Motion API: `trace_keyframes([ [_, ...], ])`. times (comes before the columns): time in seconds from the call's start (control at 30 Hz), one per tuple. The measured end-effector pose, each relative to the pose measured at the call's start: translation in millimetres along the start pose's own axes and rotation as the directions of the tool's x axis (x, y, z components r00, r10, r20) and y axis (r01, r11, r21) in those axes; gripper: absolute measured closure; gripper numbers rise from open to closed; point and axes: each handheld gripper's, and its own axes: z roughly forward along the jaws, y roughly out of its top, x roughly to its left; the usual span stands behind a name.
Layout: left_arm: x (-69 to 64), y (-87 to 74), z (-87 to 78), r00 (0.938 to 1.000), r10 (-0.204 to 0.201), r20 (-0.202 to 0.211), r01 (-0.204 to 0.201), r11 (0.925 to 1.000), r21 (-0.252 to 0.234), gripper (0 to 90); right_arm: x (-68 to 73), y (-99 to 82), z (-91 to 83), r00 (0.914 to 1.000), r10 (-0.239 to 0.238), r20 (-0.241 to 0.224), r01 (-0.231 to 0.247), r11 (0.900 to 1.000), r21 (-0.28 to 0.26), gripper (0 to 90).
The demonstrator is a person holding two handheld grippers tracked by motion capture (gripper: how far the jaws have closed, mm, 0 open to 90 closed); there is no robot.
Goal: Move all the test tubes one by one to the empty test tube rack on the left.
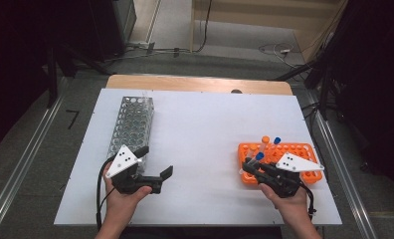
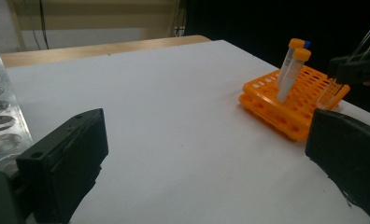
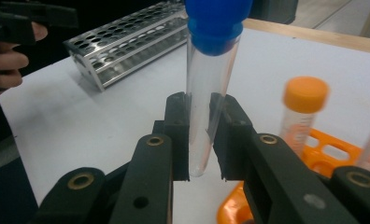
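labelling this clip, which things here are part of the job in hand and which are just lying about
In the job:
- blue-capped clear tube, clamped in the right gripper
- orange tube rack beside it
- metal tube rack
- left gripper, jaws open, holding nothing

Lying about:
- orange-capped tubes standing in the orange rack
- cables on the floor

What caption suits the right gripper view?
Right gripper clamps a blue-capped tube above the orange rack.

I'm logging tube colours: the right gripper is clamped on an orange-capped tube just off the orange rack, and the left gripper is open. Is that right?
Not quite: the cap is blue, not orange. The right gripper view shows the right gripper clamped on a clear blue-capped tube, just off the orange rack. The left gripper is indeed open.
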Motion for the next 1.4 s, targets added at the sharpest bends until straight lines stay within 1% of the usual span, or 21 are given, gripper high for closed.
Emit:
trace_keyframes([
  [0.17, -5.9, 1.2, 2.8, 0.9999, 0.005, 0.015, -0.005, 1.0000, 0.000, 0.0, 11.3, -0.6, 11.7, 0.9993, -0.014, -0.035, 0.014, 0.9998, 0.017, 74.9],
  [0.3, -10.5, 1.9, 5.7, 0.9994, 0.010, 0.034, -0.010, 0.9999, 0.002, 0.0, 19.6, -0.9, 21.0, 0.9979, -0.028, -0.058, 0.030, 0.9991, 0.030, 74.9],
  [0.4, -13.9, 2.5, 7.7, 0.9985, 0.007, 0.054, -0.007, 1.0000, 0.000, 0.0, 26.2, -1.2, 28.0, 0.9964, -0.035, -0.077, 0.038, 0.9985, 0.039, 74.9],
  [0.63, -21.7, 3.1, 13.1, 0.9960, 0.012, 0.088, -0.012, 0.9999, 0.000, 0.2, 40.1, -2.2, 44.5, 0.9929, -0.052, -0.107, 0.058, 0.9967, 0.057, 74.9],
  [0.67, -23.1, 3.3, 13.8, 0.9957, 0.013, 0.091, -0.014, 0.9999, 0.004, 0.2, 41.8, -2.2, 46.7, 0.9920, -0.060, -0.111, 0.067, 0.9960, 0.059, 74.9],
  [0.7, -24.6, 3.5, 14.6, 0.9956, 0.017, 0.092, -0.017, 0.9998, 0.005, 0.4, 43.7, -2.2, 48.4, 0.9915, -0.060, -0.115, 0.068, 0.9958, 0.062, 74.9],
  [0.77, -28.6, 4.0, 16.7, 0.9968, 0.030, 0.074, -0.031, 0.9995, 0.010, 3.4, 46.2, -2.3, 51.3, 0.9903, -0.062, -0.125, 0.071, 0.9951, 0.069, 74.9],
  [0.9, -34.7, 4.9, 21.0, 0.9969, 0.025, 0.074, -0.027, 0.9995, 0.015, 9.5, 46.9, -2.7, 54.6, 0.9892, -0.059, -0.134, 0.069, 0.9952, 0.070, 74.9],
  [1.0, -39.3, 5.2, 24.9, 0.9944, 0.030, 0.101, -0.032, 0.9994, 0.017, 13.8, 49.8, -3.4, 57.8, 0.9881, -0.058, -0.143, 0.069, 0.9947, 0.076, 74.9],
  [1.07, -42.9, 5.2, 27.8, 0.9914, 0.030, 0.127, -0.032, 0.9993, 0.020, 17.3, 52.7, -3.9, 60.4, 0.9868, -0.065, -0.148, 0.078, 0.9934, 0.083, 74.9],
  [1.23, -51.3, 3.9, 33.9, 0.9799, 0.039, 0.195, -0.043, 0.9989, 0.020, 27.7, 58.1, -5.3, 66.9, 0.9840, -0.079, -0.160, 0.095, 0.9910, 0.094, 74.9],
  [1.33, -55.6, 3.2, 37.0, 0.9747, 0.047, 0.219, -0.052, 0.9984, 0.020, 35.4, 61.0, -5.6, 69.4, 0.9822, -0.087, -0.167, 0.104, 0.9895, 0.100, 74.9],
  [1.4, -57.7, 3.1, 38.8, 0.9691, 0.049, 0.242, -0.055, 0.9983, 0.017, 40.0, 62.8, -5.8, 70.5, 0.9814, -0.090, -0.169, 0.109, 0.9885, 0.105, 74.9],
])
